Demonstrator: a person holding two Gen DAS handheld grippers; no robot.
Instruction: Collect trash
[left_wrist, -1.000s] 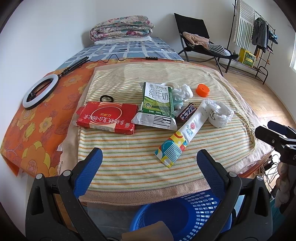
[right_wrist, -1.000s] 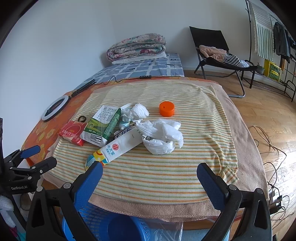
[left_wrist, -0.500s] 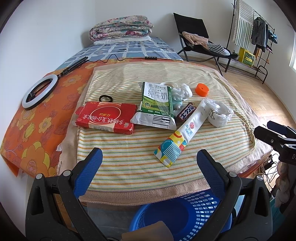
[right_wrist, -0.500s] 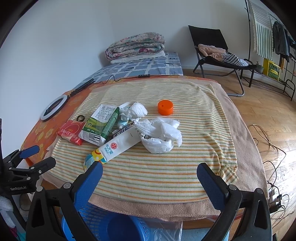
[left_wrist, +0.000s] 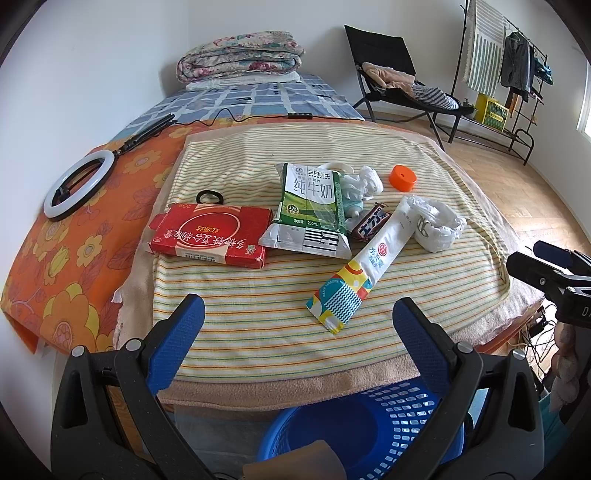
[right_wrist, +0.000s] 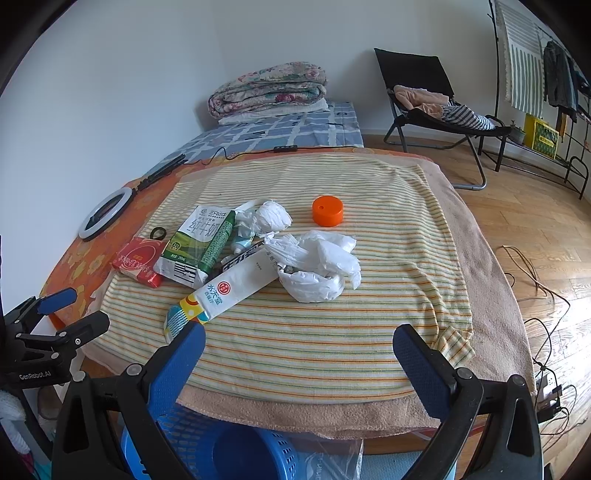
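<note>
since a second ago both views have only crept closer; no trash has moved. left claw (left_wrist: 295, 321) and right claw (right_wrist: 299, 350) gape wide, empty. the long pouch (left_wrist: 360, 266) lies just beyond the blue basket (left_wrist: 369, 424); judged pre-grasp, reach it first.

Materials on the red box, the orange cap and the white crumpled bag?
Red box: looks like glossy printed cardboard, with a folded flap and crushed corner. Orange cap: likely moulded plastic, smooth and matte with a uniform colour. White crumpled bag: thin plastic film, probably; soft translucent wrinkles.
</note>
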